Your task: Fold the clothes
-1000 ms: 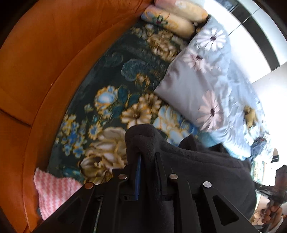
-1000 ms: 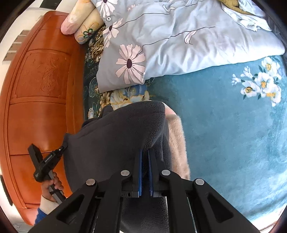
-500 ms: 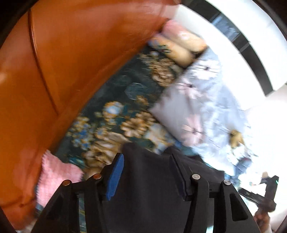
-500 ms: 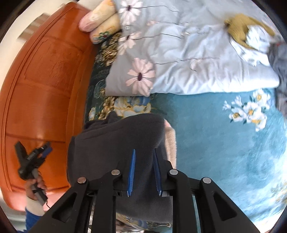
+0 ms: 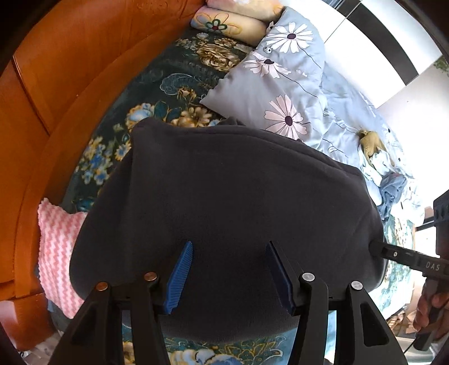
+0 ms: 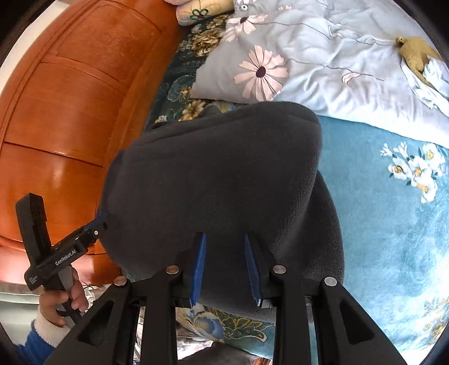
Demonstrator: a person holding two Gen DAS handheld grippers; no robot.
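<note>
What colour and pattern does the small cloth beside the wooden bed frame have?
The small cloth is pink with white zigzag stripes; it shows only in the left wrist view.

You had the folded garment (image 5: 230, 202) lying on the bedspread (image 6: 393, 224), right up near the headboard (image 6: 70, 112). The quilt (image 6: 322, 64) sat beyond it, with the pillows (image 5: 227, 25) behind that against the headboard. A knit cloth (image 5: 56, 252) was just left of the garment, by the headboard.
</note>
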